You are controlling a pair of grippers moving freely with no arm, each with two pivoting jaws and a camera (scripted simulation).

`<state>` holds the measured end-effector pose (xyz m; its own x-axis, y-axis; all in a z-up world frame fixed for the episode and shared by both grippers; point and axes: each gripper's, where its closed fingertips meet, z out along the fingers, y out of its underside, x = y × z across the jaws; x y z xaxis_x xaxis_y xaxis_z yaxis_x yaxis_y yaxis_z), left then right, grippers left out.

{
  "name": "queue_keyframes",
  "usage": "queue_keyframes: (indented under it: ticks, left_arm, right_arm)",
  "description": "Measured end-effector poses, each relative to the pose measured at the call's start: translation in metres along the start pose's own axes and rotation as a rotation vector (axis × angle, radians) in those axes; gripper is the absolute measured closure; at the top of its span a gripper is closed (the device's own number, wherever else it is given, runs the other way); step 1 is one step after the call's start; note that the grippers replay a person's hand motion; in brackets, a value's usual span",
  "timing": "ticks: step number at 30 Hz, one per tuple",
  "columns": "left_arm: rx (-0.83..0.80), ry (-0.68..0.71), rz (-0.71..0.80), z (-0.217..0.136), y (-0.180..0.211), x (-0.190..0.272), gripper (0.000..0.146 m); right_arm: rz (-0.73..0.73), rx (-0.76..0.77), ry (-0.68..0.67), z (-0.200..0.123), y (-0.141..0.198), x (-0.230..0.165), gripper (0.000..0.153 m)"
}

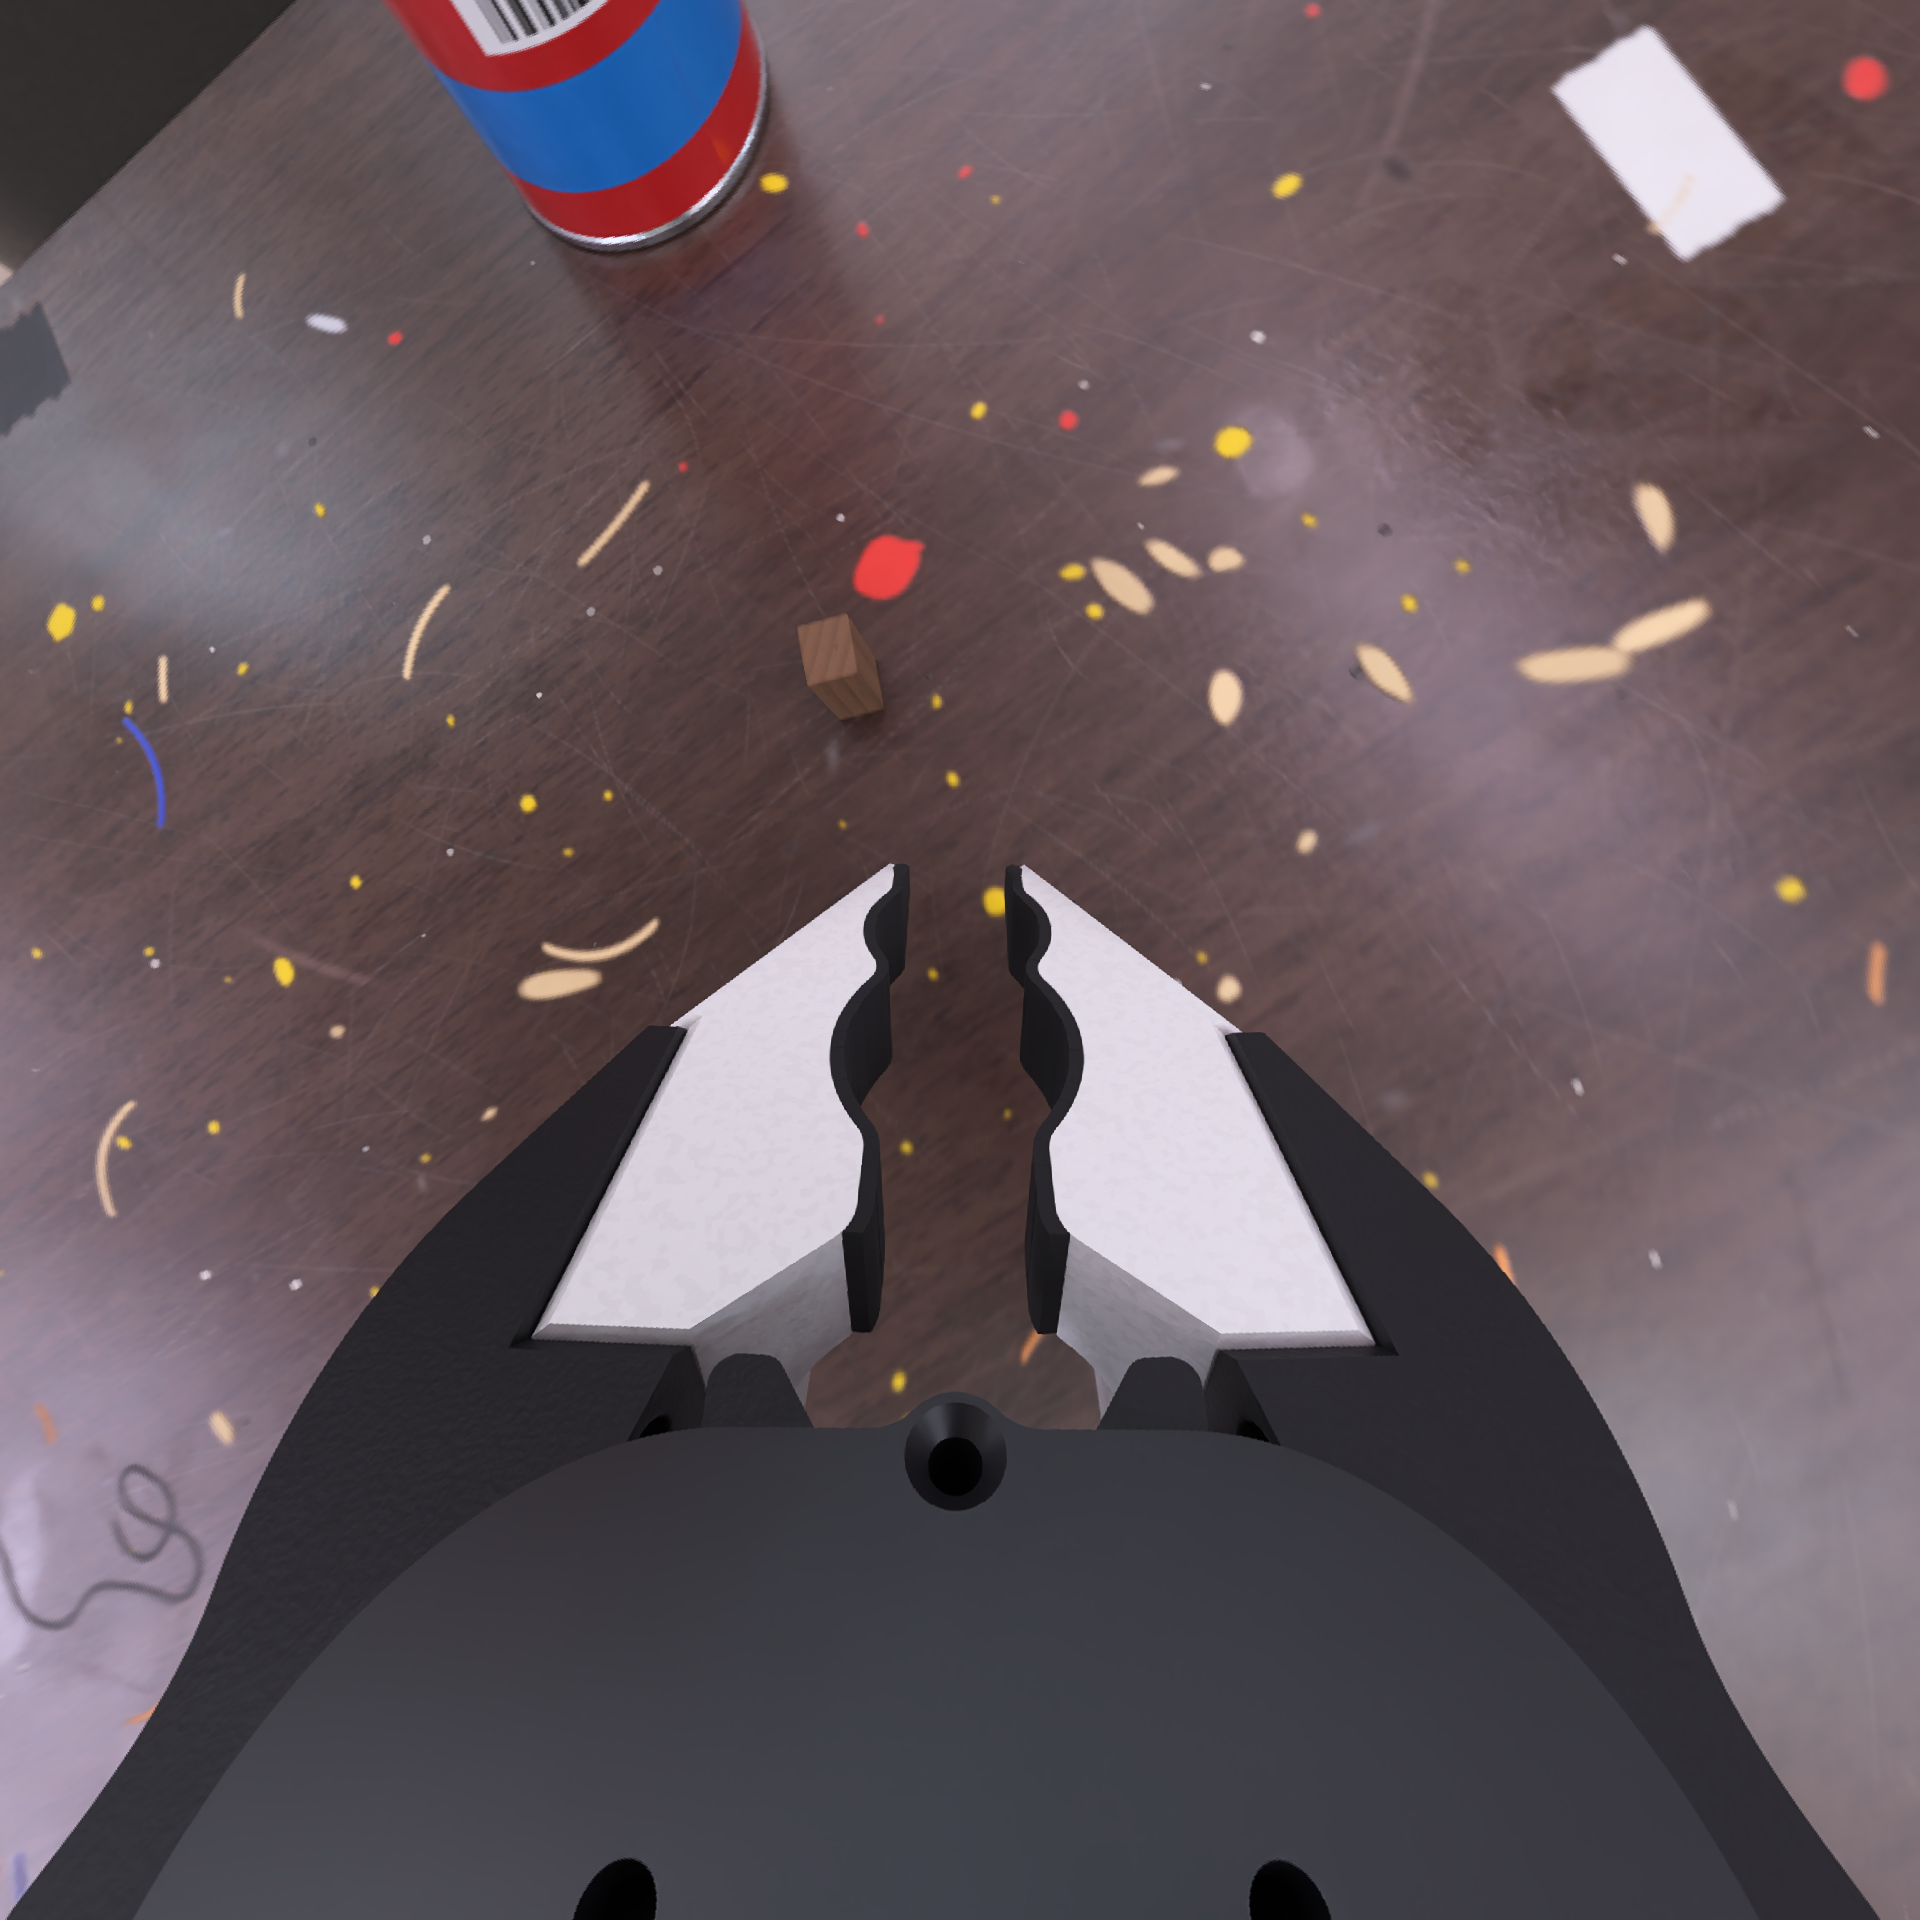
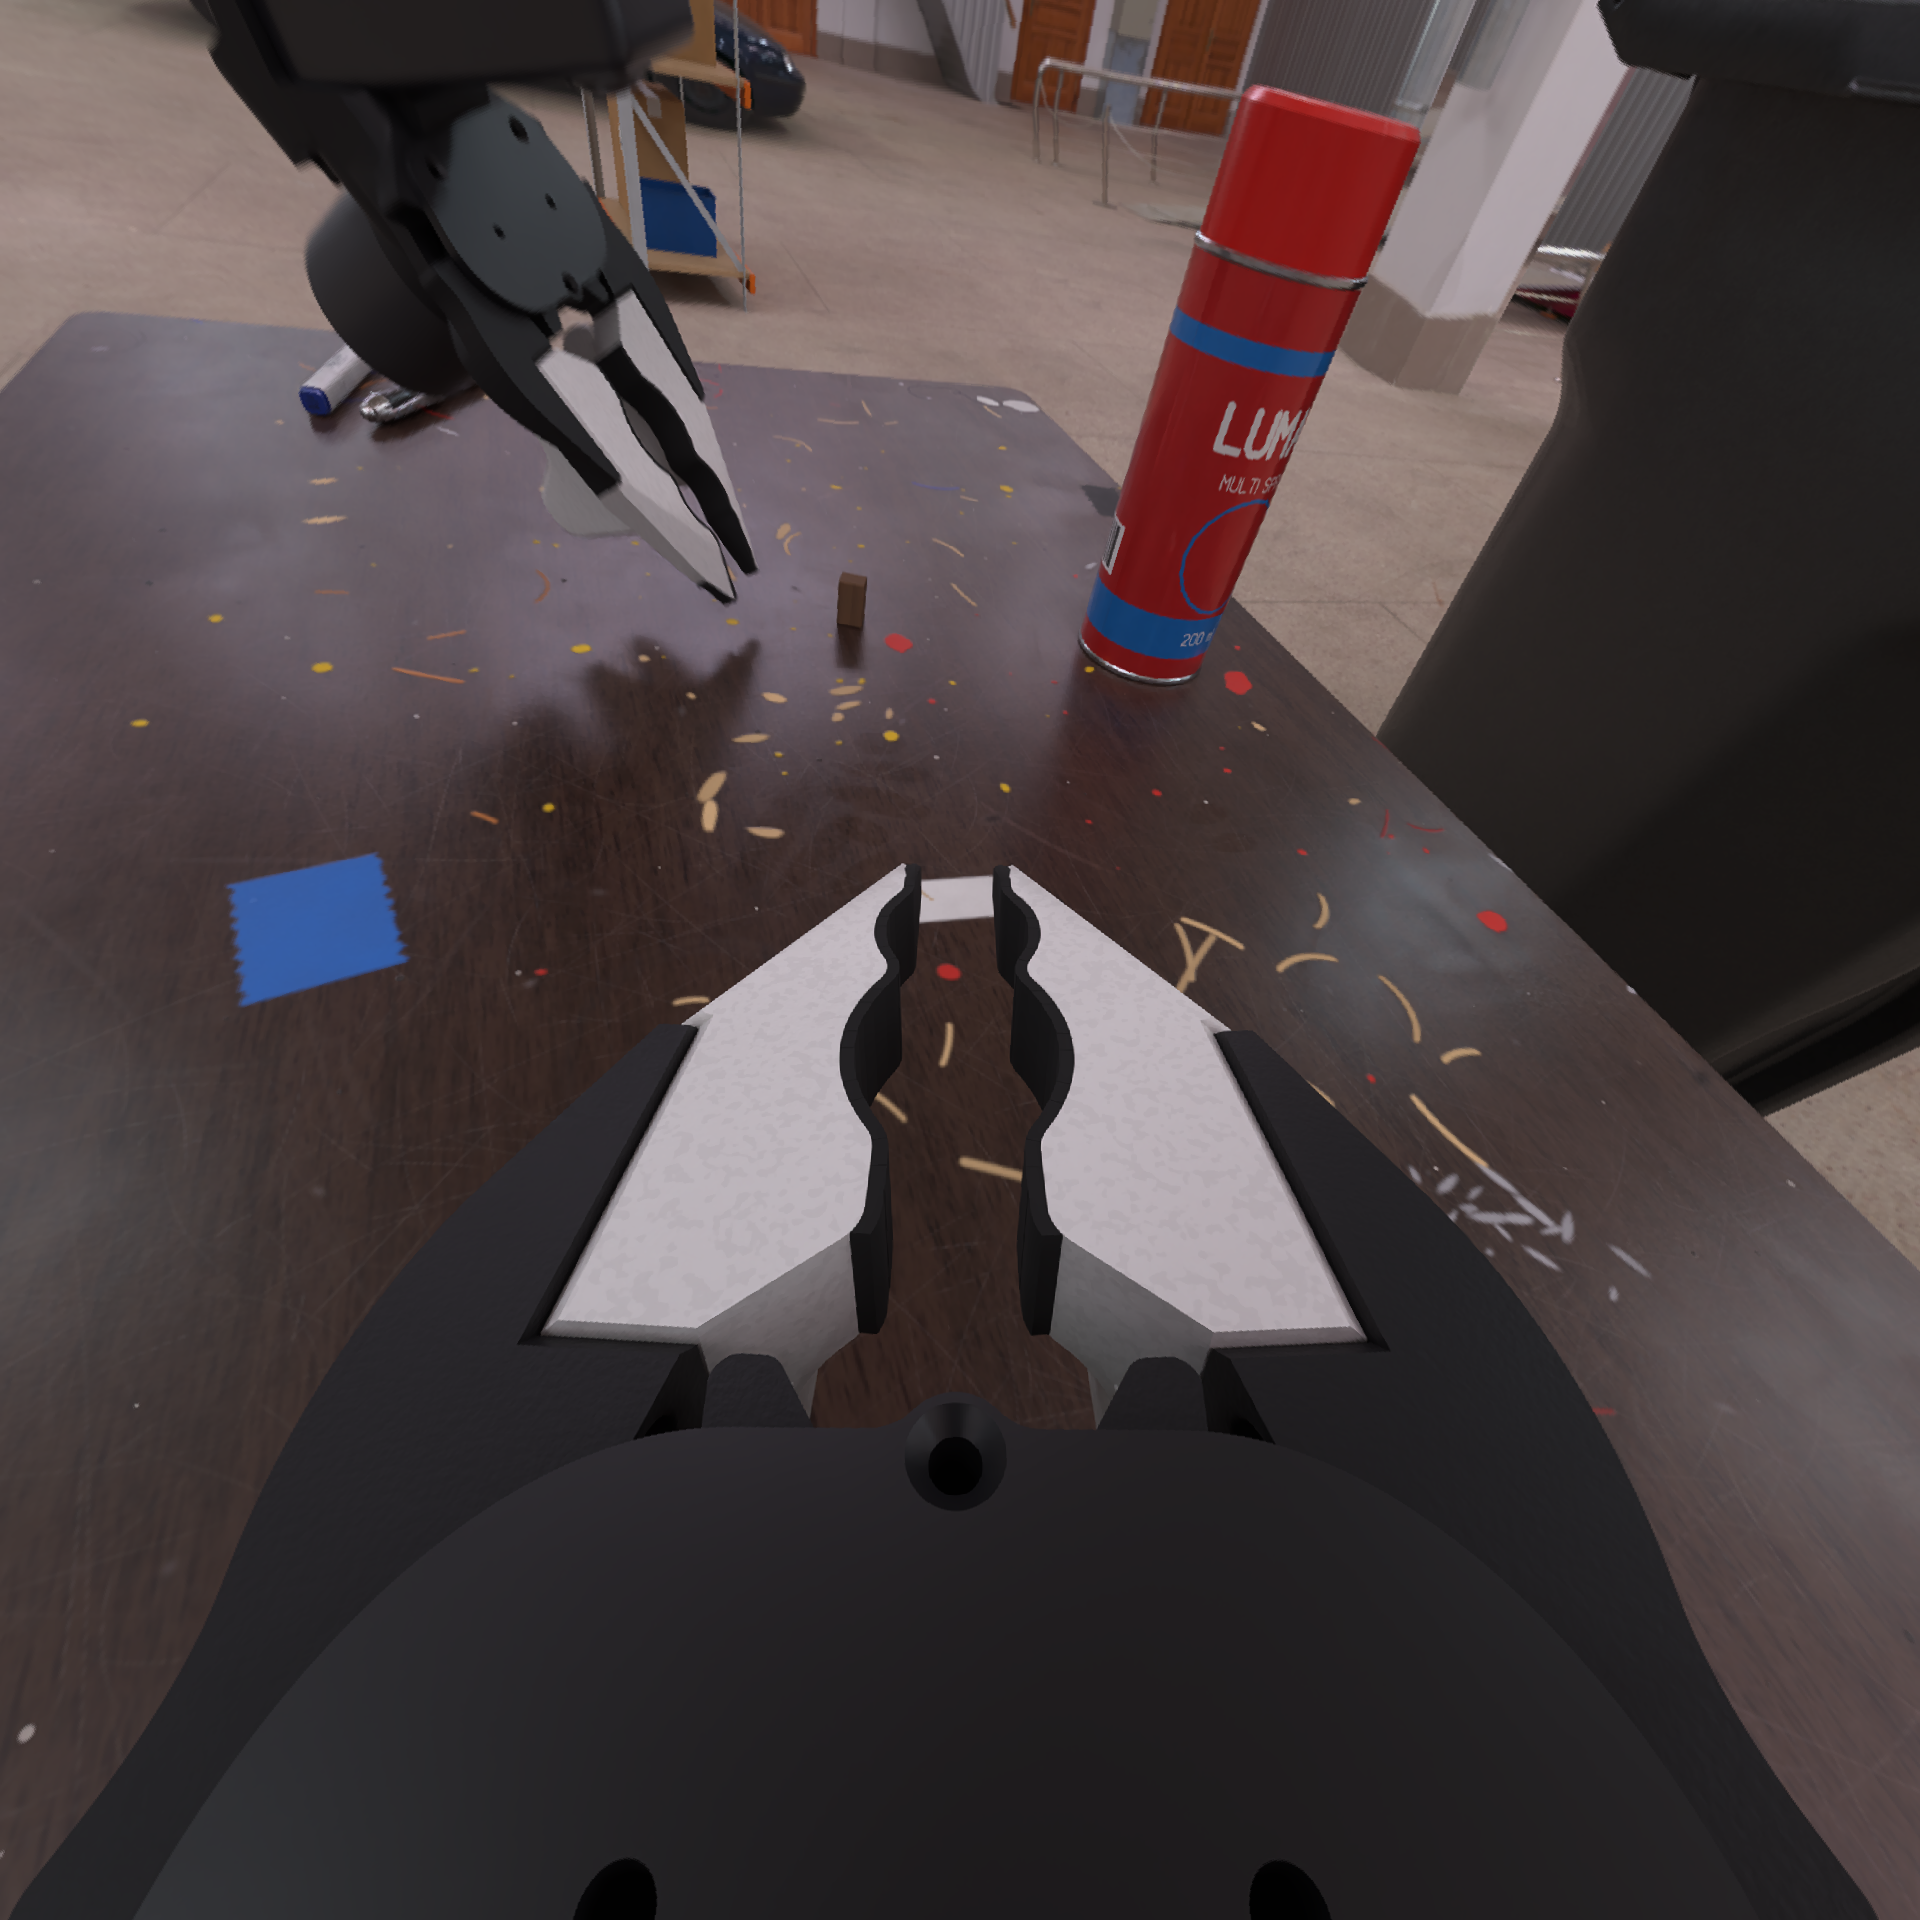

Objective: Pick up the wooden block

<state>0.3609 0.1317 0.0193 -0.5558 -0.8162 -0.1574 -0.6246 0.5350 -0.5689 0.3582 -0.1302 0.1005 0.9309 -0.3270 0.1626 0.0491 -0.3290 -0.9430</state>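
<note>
A small wooden block (image 1: 840, 665) stands upright on the dark paint-flecked table (image 1: 1455, 935). My left gripper (image 1: 956, 883) is open and empty, above the table, with the block ahead of its tips and a little to the left. In the right wrist view the block (image 2: 851, 601) sits mid-table, and the left gripper (image 2: 734, 582) hovers just left of it, tilted down. My right gripper (image 2: 956, 883) is open and empty, low over the near part of the table, well short of the block.
A tall red and blue spray can (image 2: 1236, 405) stands right of the block; its base shows in the left wrist view (image 1: 613, 114). A white patch (image 1: 1668, 140) and a blue patch (image 2: 315, 928) mark the table. A marker (image 2: 332, 382) lies far left. A dark bin (image 2: 1714, 582) stands at the right edge.
</note>
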Motion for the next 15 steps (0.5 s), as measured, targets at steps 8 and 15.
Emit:
queue_keyframes:
  ticks: [8, 15]
  left_arm:
    - [0.092, -0.051, -0.133, 0.026, -0.022, -0.016, 0.123]
    - [0.1, -0.085, -0.184, 0.034, -0.031, -0.025, 0.129]
  right_arm:
    - [0.062, 0.029, 0.051, -0.018, 0.006, 0.007, 0.139]
    - [0.115, 0.07, 0.071, -0.03, 0.006, 0.017, 0.14]
